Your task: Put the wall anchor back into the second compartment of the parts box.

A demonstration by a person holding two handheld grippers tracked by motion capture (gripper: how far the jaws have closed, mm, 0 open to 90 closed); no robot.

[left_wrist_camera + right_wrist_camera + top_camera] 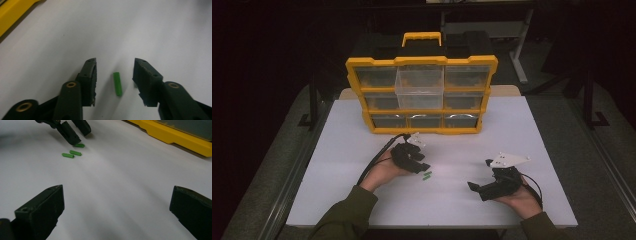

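We see our left tool (pixel 424 169) low over the middle of the tabletop (pixel 337 150), a little nearer the near edge than the far one. Its jaws stand apart, and in the left gripper view one green plug (pixel 117 83) lies flat on the white surface between them, touching neither jaw. The plug runs roughly along the line of the jaws, slightly nearer the left one.

In the right gripper view we count three green plugs: one (pixel 79 145) right at the tip of the left tool (pixel 78 135), and two more (pixel 75 152) (pixel 68 155) just beside it, lying nearly parallel and close together. In the high view the plugs (pixel 427 175) show as a small green patch just on the near side of the left tool.

Our right tool (pixel 479 176) sits toward the near right corner of the tabletop, well apart from the plugs, pointing left toward them. Its jaws are spread wide with nothing between them, as the right gripper view shows.

A yellow organiser (pixel 422 95) with clear drawers stands upright at the far edge of the tabletop, and its middle drawer (pixel 419 89) in the top rows is pulled out toward us. The left tool is between the organiser and the plugs.
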